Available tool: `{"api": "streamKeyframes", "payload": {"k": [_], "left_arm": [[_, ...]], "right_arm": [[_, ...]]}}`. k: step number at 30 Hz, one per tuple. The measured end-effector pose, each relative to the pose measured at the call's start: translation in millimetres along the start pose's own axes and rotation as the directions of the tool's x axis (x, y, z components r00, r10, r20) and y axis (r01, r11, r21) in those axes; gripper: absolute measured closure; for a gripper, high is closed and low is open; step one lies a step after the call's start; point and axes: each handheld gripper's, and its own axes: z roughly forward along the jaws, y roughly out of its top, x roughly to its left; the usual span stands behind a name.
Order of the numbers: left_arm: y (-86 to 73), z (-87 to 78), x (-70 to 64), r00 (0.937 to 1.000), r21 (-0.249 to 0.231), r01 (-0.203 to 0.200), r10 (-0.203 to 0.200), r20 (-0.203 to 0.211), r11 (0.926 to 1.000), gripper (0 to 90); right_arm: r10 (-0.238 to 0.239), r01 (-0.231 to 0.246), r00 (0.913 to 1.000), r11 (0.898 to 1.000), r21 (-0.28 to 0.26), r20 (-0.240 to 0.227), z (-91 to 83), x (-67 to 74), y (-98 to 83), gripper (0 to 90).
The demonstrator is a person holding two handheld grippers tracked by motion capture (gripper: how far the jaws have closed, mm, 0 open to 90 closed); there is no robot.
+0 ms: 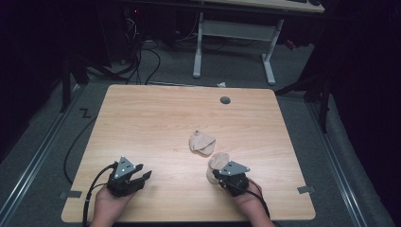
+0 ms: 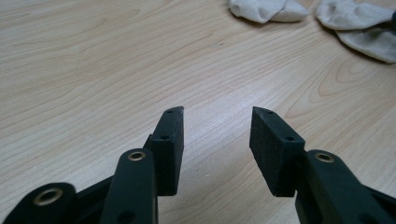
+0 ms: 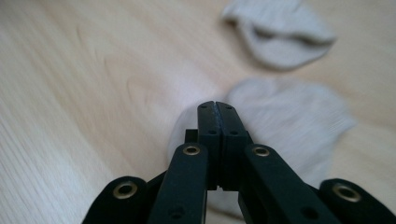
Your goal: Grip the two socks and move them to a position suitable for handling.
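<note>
One wooden table (image 1: 156, 123) carries two beige socks: one sock (image 1: 202, 143) lies near the table's middle, and the second sock (image 1: 217, 163) lies just beside it, toward the table's near edge. Two handheld grippers sit over the table's near edge: the left gripper (image 1: 142, 178) with its jaws apart, and the right gripper (image 1: 216, 174) with its jaws pressed together at the second sock. One round grey grommet (image 1: 225, 100) sits near the table's far edge. Beyond the table stands one white-legged desk (image 1: 236, 33).
</note>
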Motion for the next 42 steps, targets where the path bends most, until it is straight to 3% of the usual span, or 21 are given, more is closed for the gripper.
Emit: {"api": "streamKeyframes", "payload": {"k": [1,2,7,10,12,19,20,25,26,27,30,32,37,42], "left_arm": [[0.2,0.2,-0.2,1.0,0.002,-0.004,0.004,0.0,1.0,55.2],[0.4,0.8,-0.9,1.0,0.001,-0.003,0.003,-0.001,1.0,55.2],[0.9,2.6,-3.6,0.9999,0.005,-0.011,0.011,0.005,0.9999,55.3],[1.5,3.2,-5.9,0.9999,0.005,-0.013,0.013,0.011,0.9999,55.3],[1.8,3.3,-7.4,0.9996,0.011,-0.022,0.022,0.02,0.9997,55.4],[3.9,4.1,-14.7,0.9984,0.008,-0.025,0.025,0.05,0.9996,57.5],[4.3,4.4,-18.0,0.9977,0.008,-0.031,0.031,0.06,0.9995,58.3],[5.2,6.7,-24.9,0.9963,0.015,-0.04,0.038,0.077,0.9991,59.5],[5.4,8.5,-29.0,0.9954,0.017,-0.042,0.041,0.087,0.999,59.8],[5.5,9.5,-31.6,0.9947,0.02,-0.047,0.045,0.093,0.9987,60.2],[5.6,11.5,-37.9,0.993,0.028,-0.057,0.054,0.105,0.998,61.5],[6.4,15.5,-49.2,0.9883,0.037,-0.073,0.067,0.137,0.9966,62.2],[9.0,23.5,-65.8,0.9825,0.051,-0.104,0.095,0.16,0.9932,66.0],[12.2,37.8,-83.8,0.9727,0.074,-0.129,0.111,0.203,0.989,69.7]], "right_arm": [[0.008,-0.007,0.9999,1.0,-0.026,0.014,-4.9,-3.0,3.0,89.8],[0.024,-0.02,0.9969,0.998,-0.054,0.074,-12.0,-12.5,5.3,89.8],[0.108,-0.105,0.9824,0.994,-0.03,0.152,-9.8,-39.8,-2.8,89.7],[0.145,-0.146,0.9791,0.989,0.001,0.143,-1.5,-51.1,-8.2,89.7],[0.15,-0.154,0.9797,0.988,0.02,0.132,2.5,-50.9,-10.0,89.7],[0.093,-0.099,0.9923,0.993,0.062,0.082,8.7,-34.7,-11.4,89.3],[0.068,-0.073,0.9954,0.995,0.073,0.067,11.3,-27.7,-10.7,89.3],[0.047,-0.048,0.9987,0.997,0.063,0.02,15.4,-14.4,-7.3,89.3],[0.034,-0.033,0.9993,0.998,0.058,-0.017,17.5,-6.7,-5.2,89.3],[0.015,-0.014,0.9996,0.998,0.058,-0.024,18.5,-2.4,-3.8,89.2],[-0.02,0.023,0.998,0.998,0.055,-0.06,20.8,9.1,-0.2,89.3],[-0.039,0.043,0.996,0.998,0.048,-0.08,22.2,15.6,1.5,89.2],[-0.052,0.057,0.9931,0.997,0.046,-0.105,24.8,24.8,5.0,89.0],[-0.075,0.081,0.9875,0.996,0.036,-0.139,28.2,35.4,8.9,86.9]]}}
